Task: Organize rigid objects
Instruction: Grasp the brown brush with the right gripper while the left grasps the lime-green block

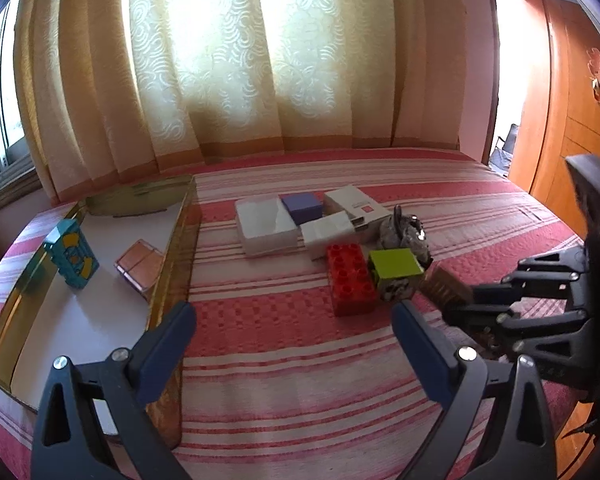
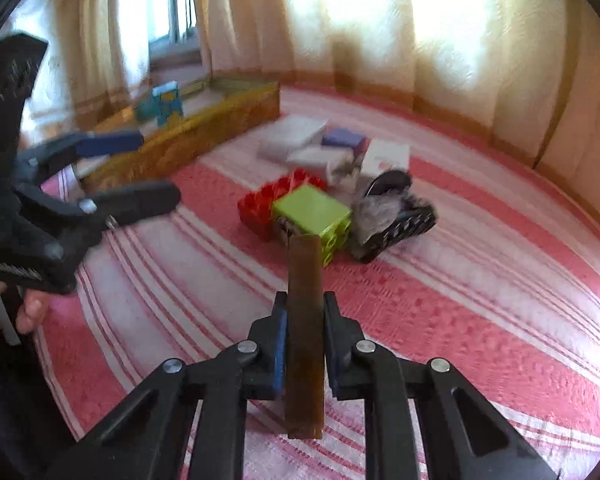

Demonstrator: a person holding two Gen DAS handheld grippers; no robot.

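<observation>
At the bottom centre of the right wrist view, the right gripper (image 2: pixel 305 334) is clamping a narrow brown block (image 2: pixel 305 320) between its blue pads, the block standing on edge and jutting forward past the fingertips; in the left wrist view the same block is showing at the right of the frame, just beside the green cube (image 1: pixel 394 263). The left gripper (image 1: pixel 294 322) is hanging with its jaws wide apart and nothing between them, over the striped pink bedcover (image 1: pixel 280 360) near the lower edge of that view. A little farther in, toward the middle of the frame, the red studded brick (image 1: pixel 350 282) is lying touching the green cube, with a dark tracked toy (image 2: pixel 396 220) just to the right of them. Beyond these, a cluster of white boxes (image 1: pixel 266 224) and a purple box (image 1: pixel 302 206) is sitting close together. At the left of the left wrist view, the gold-rimmed tray (image 1: pixel 172 280) is already holding a teal box (image 1: pixel 71 254) and a clear pink case (image 1: pixel 138 266). The step in hand seems to be the pickup of the brown block, apparently bound for the tray. The next move probably calls for lifting it clear of the cube and brick, carrying it leftward over the tray's raised wall, and lowering it onto a bare patch without knocking the upright teal box.
</observation>
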